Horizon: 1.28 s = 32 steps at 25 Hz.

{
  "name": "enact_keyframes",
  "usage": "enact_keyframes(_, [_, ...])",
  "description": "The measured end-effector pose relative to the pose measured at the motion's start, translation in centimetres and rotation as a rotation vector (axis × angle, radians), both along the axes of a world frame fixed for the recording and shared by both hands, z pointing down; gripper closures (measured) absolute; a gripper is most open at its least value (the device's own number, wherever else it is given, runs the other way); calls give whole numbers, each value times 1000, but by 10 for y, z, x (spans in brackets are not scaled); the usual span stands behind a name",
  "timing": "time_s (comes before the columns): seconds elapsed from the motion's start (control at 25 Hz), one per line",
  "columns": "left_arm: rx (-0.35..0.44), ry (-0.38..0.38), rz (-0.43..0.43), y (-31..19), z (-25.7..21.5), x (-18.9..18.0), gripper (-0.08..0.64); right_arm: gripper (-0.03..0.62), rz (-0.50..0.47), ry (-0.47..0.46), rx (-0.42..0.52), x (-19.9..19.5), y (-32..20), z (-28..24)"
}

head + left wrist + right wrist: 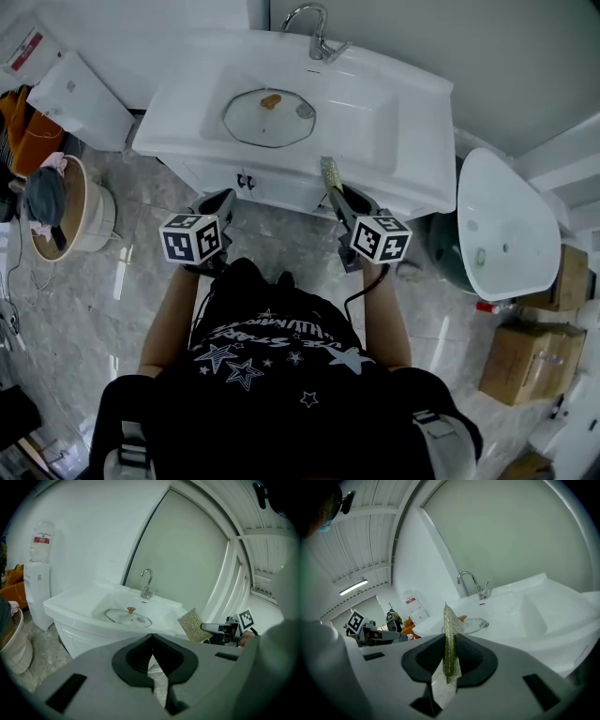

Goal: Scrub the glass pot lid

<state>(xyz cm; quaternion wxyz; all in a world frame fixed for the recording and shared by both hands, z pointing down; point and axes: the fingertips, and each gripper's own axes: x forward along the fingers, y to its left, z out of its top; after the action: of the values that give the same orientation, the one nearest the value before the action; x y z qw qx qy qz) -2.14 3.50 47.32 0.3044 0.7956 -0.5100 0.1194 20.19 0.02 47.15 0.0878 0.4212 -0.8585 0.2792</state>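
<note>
While the lid lies knob-up in the basin of the sink, toward its left side, both grippers hang short of the sink's front edge. The right gripper is clamped on a scrub pad, held upright and edge-on. The left gripper is closed with nothing in it. The lid sits ahead of and between them (left of the pad, right of the left jaws), about equally near each, so the pad likely must go forward, leftward and down.

Your light is bright and even; a strip lamp glows overhead; both gripper views warp and darken at the edges.
</note>
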Motion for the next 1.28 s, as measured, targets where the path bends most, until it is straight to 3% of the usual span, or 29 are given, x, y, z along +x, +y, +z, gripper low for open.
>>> enact_keyframes(0.24, [-15, -9, 4, -31, 8, -5, 552, 520, 0, -6, -21, -4, -22, 6])
enact_keyframes(0.56, [1, 29, 41, -109, 12, -12, 552, 520, 64, 14, -27, -4, -84, 6])
enact_keyframes(0.96, [-32, 55, 82, -206, 20, -46, 552, 520, 101, 45, -53, -37, -176, 7])
enact_keyframes(1.28, [-49, 64, 84, -254, 26, -85, 552, 519, 153, 46, -148, -66, -237, 30])
